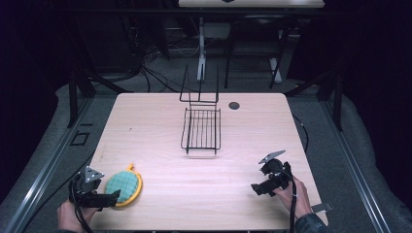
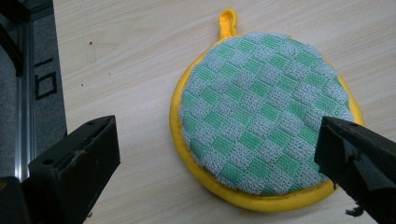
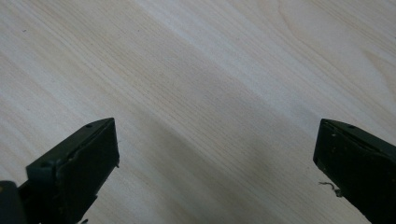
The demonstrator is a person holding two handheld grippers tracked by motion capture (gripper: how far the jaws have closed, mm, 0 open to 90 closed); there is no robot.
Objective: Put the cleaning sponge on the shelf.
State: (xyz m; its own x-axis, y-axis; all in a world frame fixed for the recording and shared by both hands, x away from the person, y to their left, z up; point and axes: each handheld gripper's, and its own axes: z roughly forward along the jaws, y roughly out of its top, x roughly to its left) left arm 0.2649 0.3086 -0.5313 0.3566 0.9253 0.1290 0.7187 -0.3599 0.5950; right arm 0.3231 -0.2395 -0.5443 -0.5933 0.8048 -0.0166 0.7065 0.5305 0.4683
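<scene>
Near edge, lower left of the high view: left gripper (image 1: 109, 198) held in a hand (image 1: 73, 216), grey three-cornered plate on top, cable trailing down. Its fingers (image 2: 74, 172) stand wide apart; in the left gripper view they sit at the lower left and lower right corners with the round scrubbing pad (image 2: 264, 112) lying flat between and just beyond them. The right finger overlaps the pad's lower right edge in that frame; cannot tell whether it touches. Pad has a green and grey checked top, yellow rim and a yellow loop pointing toward the top of the frame. In the high view the pad (image 1: 124, 187) lies on the counter (image 1: 160, 194) just right of the left gripper, near the bottom left corner of the wood.

Lower right of the high view: right gripper (image 1: 257, 188) in the other hand (image 1: 296, 196), dark sleeve at the bottom edge. Right gripper view shows its fingers (image 3: 77, 168) wide apart over bare pale wood grain, nothing between them.

Middle of the frame, well apart from both grippers: black wire rack (image 1: 201, 127) with a flat grid base and upright back. Just right of its top, a small dark round hole (image 1: 234, 105) in the counter. Beyond the far edge: dark floor, cables, frame legs.
</scene>
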